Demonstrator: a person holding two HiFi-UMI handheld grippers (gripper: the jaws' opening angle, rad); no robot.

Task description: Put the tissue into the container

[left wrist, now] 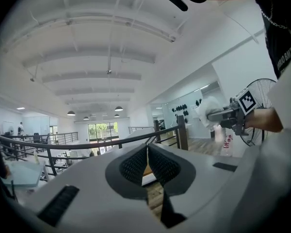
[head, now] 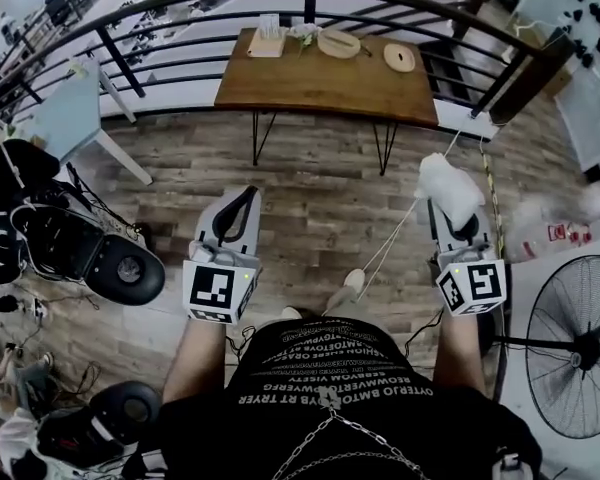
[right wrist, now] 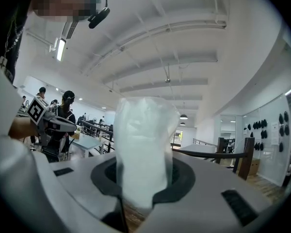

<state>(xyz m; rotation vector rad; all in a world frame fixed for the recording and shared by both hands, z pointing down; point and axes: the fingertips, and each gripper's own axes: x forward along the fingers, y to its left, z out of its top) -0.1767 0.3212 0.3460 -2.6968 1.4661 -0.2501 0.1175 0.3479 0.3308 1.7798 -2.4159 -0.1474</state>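
My right gripper (head: 452, 211) is shut on a white tissue in clear wrapping (head: 447, 189), held up in the air at the right. In the right gripper view the tissue (right wrist: 144, 149) stands upright between the dark pads and fills the middle. My left gripper (head: 242, 200) is shut with nothing in it; its pads (left wrist: 136, 165) meet in a thin line. The left gripper view also catches the tissue (left wrist: 205, 111) off to the right. Far ahead stands a wooden table (head: 320, 83) with a small box-like container (head: 267, 40) and two round dishes (head: 338, 42). Both grippers hang well short of it, over the floor.
A black railing (head: 180, 43) curves behind and beside the table. A standing fan (head: 580, 353) is at the right, with a white cord (head: 395, 233) across the wooden floor. Black bags and gear (head: 50, 228) pile at the left. A pale blue table (head: 65, 118) stands far left.
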